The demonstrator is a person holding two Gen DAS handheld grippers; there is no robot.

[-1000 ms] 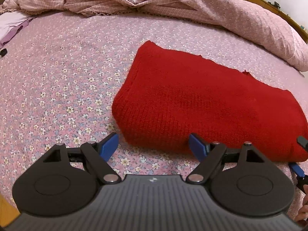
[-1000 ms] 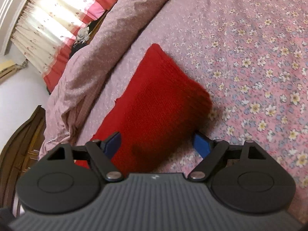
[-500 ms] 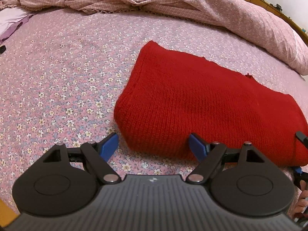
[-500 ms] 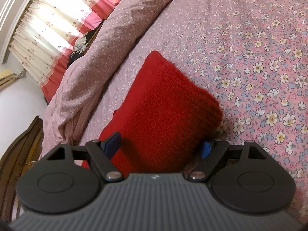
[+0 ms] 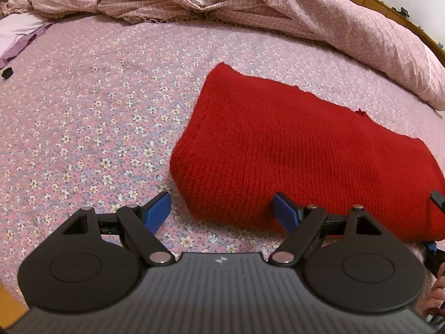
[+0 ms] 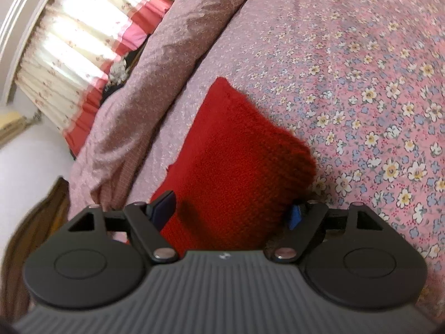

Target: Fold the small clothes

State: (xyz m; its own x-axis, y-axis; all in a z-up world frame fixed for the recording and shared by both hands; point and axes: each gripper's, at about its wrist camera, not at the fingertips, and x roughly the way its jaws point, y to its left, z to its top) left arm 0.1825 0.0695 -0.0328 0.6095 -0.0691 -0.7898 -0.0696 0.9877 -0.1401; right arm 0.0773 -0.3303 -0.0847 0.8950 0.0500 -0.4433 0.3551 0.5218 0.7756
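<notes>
Red knit (image 6: 236, 167) hiding right finger (image 6: 295, 216), edges blurred

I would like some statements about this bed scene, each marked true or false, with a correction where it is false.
1. The red knit lies on a flowered sheet. True.
2. The left gripper is shut on the knit. False: its jaws are open, with one corner of the knit between them.
3. A rumpled quilt lies beyond the knit. True.
4. The knit is spread out in a single flat layer. False: it is folded, with a thick rounded edge at the near side.
5. The right gripper has the knit between its jaws. True; the jaws have just been closing.
</notes>
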